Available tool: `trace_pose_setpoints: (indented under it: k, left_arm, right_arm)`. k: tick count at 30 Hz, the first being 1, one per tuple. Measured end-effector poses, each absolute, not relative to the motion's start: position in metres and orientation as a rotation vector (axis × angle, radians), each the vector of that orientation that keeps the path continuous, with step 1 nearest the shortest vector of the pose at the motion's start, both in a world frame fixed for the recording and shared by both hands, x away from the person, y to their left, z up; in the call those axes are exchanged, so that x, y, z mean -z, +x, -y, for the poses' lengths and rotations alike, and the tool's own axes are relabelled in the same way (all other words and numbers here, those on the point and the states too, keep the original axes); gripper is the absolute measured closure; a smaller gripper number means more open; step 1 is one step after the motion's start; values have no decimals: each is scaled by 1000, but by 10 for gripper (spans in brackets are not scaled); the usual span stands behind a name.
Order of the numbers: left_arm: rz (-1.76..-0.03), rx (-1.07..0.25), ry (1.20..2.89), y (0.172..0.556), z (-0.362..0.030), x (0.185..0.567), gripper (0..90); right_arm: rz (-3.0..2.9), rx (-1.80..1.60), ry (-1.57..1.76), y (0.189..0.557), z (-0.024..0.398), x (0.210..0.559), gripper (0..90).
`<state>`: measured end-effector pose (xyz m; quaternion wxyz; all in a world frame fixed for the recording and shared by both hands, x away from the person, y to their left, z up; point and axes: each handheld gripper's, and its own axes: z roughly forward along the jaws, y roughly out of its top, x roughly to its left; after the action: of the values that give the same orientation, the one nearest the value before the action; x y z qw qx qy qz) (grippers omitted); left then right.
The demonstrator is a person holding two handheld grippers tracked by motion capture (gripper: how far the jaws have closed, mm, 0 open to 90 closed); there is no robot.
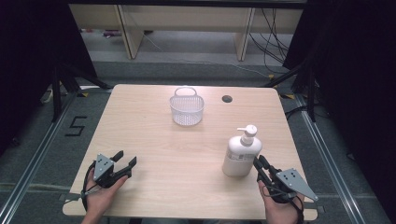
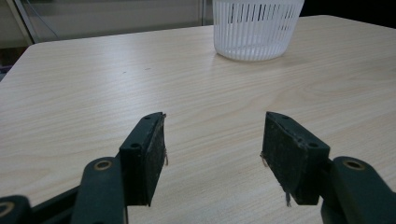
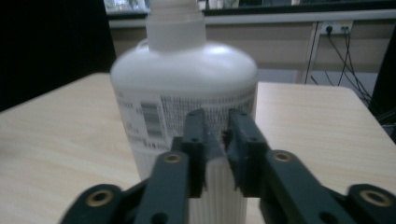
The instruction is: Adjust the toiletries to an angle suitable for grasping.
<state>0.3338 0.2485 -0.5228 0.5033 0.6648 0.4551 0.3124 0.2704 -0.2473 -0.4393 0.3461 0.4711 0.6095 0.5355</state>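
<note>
Landmark = pump bottle (image 1: 240, 154), white, upright on the desk (image 1: 163, 154), pump head on top w/ spout pointing away from your right hand.

Your right hand-held gripper (image 1: 259, 165) sits just beside the bottle, on its near-right side, tips at the lower body. In the right gripper view (image 3: 218, 140) the jaws are nearly together, only a thin gap, w/ the bottle (image 3: 187, 93) directly behind them, barcode label facing the cam. Can't tell if the tips actually touch the bottle. Nothing between them.

Your left hand-held gripper (image 1: 125, 161) is well apart from the bottle, across the desk to its left, near the front edge. Jaws spread wide, nothing held; in the left gripper view (image 2: 212, 140) bare desk (image 2: 93, 84) shows between them.

White slotted basket (image 1: 187, 108) w/ handle stands beyond the bottle, toward the far edge and left of it. Left gripper view has it (image 2: 257, 28) ahead. Round cable hole (image 1: 227, 99) in the desk just right of the basket.
</note>
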Motion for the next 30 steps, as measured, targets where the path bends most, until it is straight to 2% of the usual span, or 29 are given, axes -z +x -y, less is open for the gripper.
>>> trace_pose_setpoints:
  k: [6,9,19,30]
  left_arm:
    - [-1100,-753,1605,334,-249,523,390]
    - [-1100,-751,1601,334,-249,523,389]
    - [-1093,-751,1608,334,-249,523,389]
    - [-1057,-757,1593,332,-241,517,381]
  right_arm:
    - [-1500,-1363,1163,269,242,421,548]
    - [-1493,-1366,1171,273,239,418,501]
    - [-1472,-1372,1170,283,233,416,438]
    - [-1490,-1378,1175,285,233,409,415]
